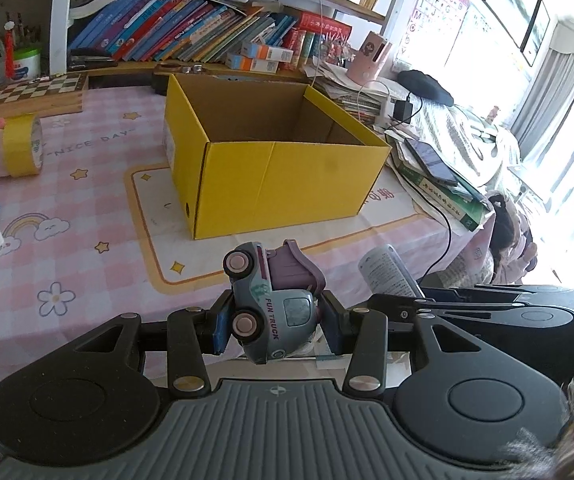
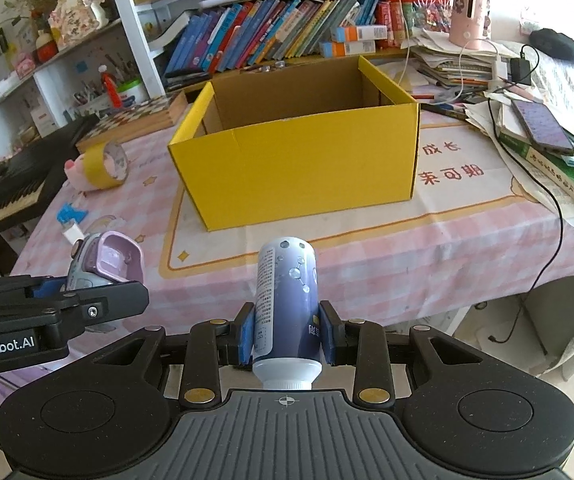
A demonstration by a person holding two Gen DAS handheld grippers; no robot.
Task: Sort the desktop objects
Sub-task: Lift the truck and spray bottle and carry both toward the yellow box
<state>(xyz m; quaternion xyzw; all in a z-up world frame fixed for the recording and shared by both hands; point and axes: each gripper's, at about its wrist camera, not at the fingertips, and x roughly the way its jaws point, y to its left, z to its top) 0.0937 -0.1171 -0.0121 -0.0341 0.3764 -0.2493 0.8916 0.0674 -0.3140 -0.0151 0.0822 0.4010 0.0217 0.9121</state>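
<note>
Gripping toy truck [image 1: 273, 304] left gripper [image 1: 274, 322], bottle [image 2: 287, 308] right gripper [image 2: 287, 334]

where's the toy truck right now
The toy truck is clamped in the left gripper, above the table's near edge, short of the yellow box.

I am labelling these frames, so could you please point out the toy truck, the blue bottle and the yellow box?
toy truck [image 1: 271, 304], left wrist view, cab side.
blue bottle [image 2: 287, 296], right wrist view, body.
yellow box [image 2: 299, 168], right wrist view, front wall.

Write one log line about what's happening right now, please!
left hand-held gripper: shut on toy truck | right hand-held gripper: shut on bottle | yellow box: open, ahead on table
</note>
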